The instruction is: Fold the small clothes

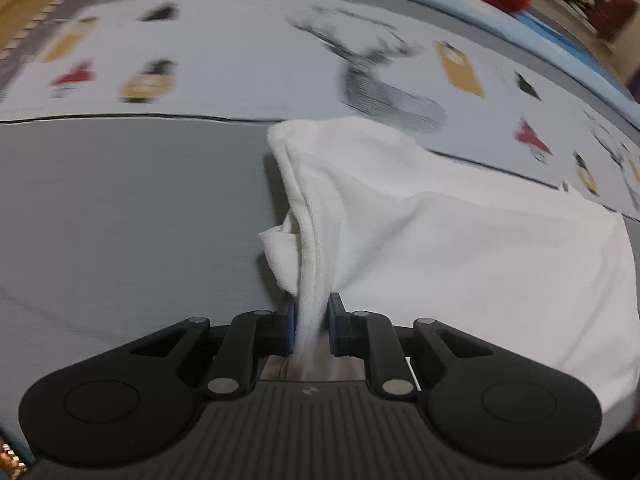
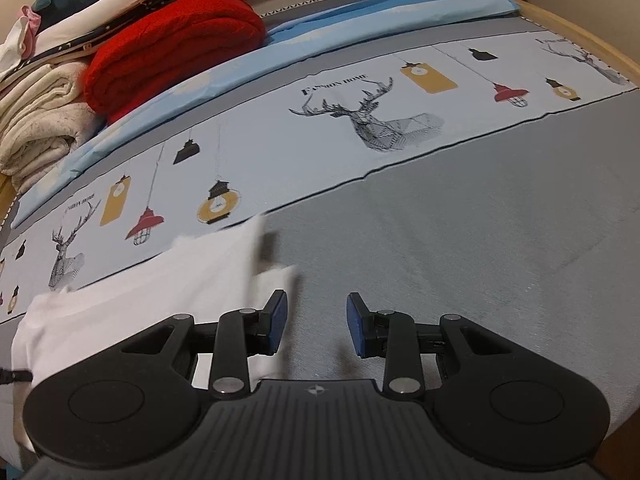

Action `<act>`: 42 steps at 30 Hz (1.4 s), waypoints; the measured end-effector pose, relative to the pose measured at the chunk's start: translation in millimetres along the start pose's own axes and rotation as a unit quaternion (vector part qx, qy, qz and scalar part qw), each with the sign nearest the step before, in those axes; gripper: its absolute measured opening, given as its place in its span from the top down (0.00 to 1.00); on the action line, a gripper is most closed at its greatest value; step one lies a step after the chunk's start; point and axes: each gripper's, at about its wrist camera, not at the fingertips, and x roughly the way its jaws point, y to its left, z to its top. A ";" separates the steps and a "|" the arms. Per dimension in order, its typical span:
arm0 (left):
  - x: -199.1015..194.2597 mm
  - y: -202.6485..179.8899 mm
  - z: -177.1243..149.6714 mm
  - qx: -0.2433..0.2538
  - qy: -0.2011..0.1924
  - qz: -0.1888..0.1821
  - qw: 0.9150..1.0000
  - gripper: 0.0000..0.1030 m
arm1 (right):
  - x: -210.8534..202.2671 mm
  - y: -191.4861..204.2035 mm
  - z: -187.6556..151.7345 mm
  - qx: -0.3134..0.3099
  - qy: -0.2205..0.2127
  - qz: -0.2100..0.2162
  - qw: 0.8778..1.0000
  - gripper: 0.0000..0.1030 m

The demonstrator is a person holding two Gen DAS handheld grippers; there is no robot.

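Observation:
A small white garment (image 1: 460, 248) lies on the grey bedspread (image 1: 128, 216). My left gripper (image 1: 313, 320) is shut on a bunched edge of it and lifts that edge off the bed, so the cloth drapes away to the right. In the right wrist view the same white garment (image 2: 140, 304) lies at the lower left, its near edge blurred. My right gripper (image 2: 316, 320) is open and empty, just above the grey bedspread (image 2: 480, 248), its left finger (image 2: 277, 320) over the garment's right edge.
A printed band with deer and lanterns (image 2: 360, 120) crosses the bed behind the garment. A red blanket (image 2: 172, 48) and a stack of folded cream and white textiles (image 2: 44, 120) sit at the far left. The wooden bed frame (image 2: 600, 48) runs along the right.

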 end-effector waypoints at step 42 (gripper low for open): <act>-14.8 -191.5 -8.8 0.072 0.040 -0.285 0.955 0.76 | 46.0 82.0 2.2 0.027 0.064 0.134 0.989 0.64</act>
